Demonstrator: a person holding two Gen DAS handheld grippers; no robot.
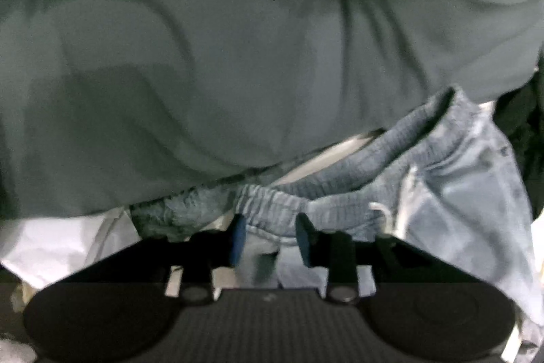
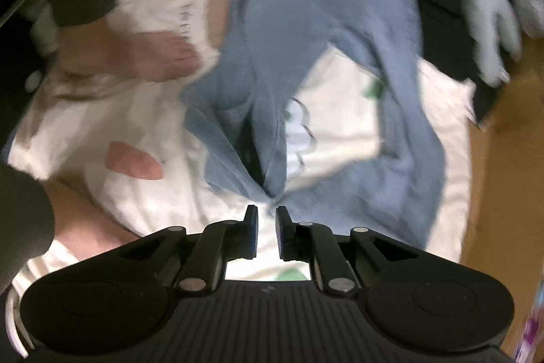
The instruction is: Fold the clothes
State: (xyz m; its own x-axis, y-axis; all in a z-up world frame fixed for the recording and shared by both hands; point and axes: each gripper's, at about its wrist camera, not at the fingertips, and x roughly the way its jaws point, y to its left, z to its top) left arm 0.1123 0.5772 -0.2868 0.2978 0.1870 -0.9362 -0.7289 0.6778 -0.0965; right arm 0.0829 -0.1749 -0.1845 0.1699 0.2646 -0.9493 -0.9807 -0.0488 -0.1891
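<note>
Light blue jeans (image 2: pixel 272 56) lie crumpled on a white printed sheet (image 2: pixel 340 97), both legs running toward the right wrist camera. My right gripper (image 2: pixel 267 232) hangs just above a pinched fold of one leg. Its jaws stand a narrow gap apart with nothing between them. In the left wrist view the jeans' elastic waistband (image 1: pixel 272 206) bunches up between the fingers of my left gripper (image 1: pixel 271 235). The pads stand apart and do not visibly squeeze the cloth. The rest of the jeans (image 1: pixel 459 193) falls away to the right.
A large grey-green garment (image 1: pixel 204 56) fills the upper left wrist view. A bare foot (image 2: pixel 136 53) rests on the sheet to the left of the jeans. A gloved hand (image 2: pixel 489 19) is at the upper right. Wooden floor (image 2: pixel 503 159) borders the sheet on the right.
</note>
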